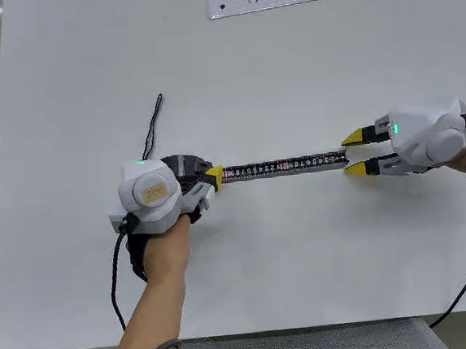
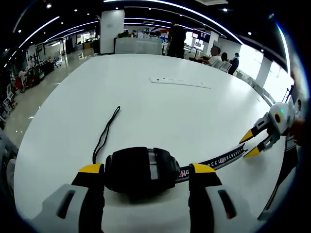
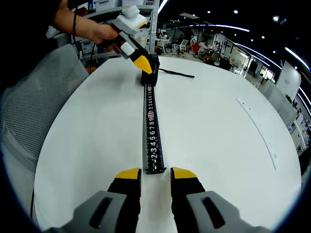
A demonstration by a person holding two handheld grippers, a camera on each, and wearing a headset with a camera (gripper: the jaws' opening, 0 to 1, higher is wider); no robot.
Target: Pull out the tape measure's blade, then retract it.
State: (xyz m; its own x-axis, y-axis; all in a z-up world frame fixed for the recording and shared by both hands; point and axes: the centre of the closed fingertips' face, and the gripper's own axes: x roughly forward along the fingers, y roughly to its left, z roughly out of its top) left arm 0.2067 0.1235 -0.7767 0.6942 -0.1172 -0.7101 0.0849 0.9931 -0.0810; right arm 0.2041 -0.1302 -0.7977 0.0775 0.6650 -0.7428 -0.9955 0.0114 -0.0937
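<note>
Tape measure (image 1: 183,169), hard-cased, sits clamped in the left gripper (image 2: 146,169); right gripper (image 3: 155,174) gapes open at the thin, springy blade (image 1: 285,167), best pinched at its end.

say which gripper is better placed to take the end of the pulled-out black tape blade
Right. The right gripper is open, with the end of the black tape blade just ahead of its jaws; the left gripper is clamped on the black tape measure case.
</note>
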